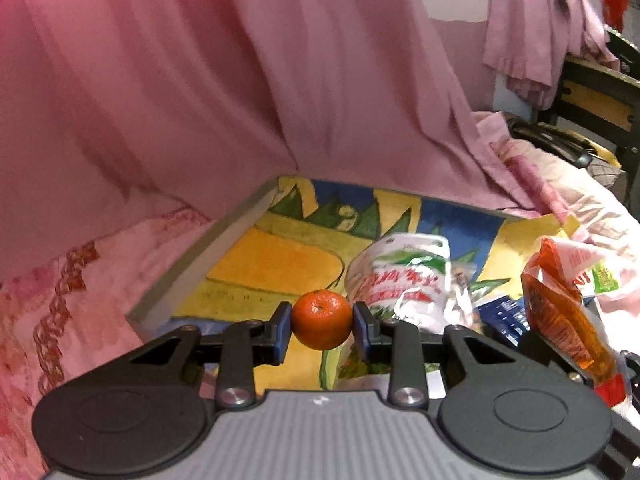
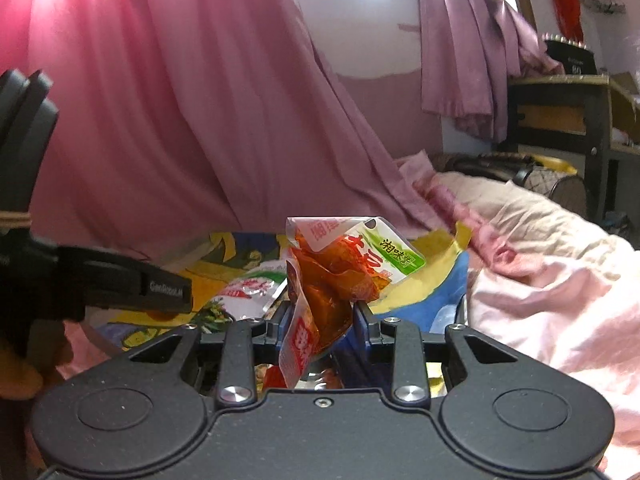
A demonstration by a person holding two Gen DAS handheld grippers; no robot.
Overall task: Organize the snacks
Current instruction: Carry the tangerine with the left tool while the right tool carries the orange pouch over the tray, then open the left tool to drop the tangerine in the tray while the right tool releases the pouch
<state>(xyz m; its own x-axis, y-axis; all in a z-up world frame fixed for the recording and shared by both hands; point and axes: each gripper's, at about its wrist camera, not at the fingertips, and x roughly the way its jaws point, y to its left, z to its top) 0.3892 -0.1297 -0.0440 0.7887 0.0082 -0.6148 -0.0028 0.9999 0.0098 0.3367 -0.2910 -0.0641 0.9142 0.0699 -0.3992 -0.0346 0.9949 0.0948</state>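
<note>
The left tongs (image 1: 322, 320) pinch a mandarin orange (image 1: 322, 319) at frame centre; the right tongs (image 2: 322, 320) clamp a crumpled orange snack packet (image 2: 326, 288).

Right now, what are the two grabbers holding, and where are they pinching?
The left gripper squeezes a small orange by its two sides. The right gripper pinches a crumpled orange snack packet near its lower middle.

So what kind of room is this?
Probably a bedroom: rumpled pink bedding, pink curtains and a small painted table set on the bed, holding snack packets.
</note>
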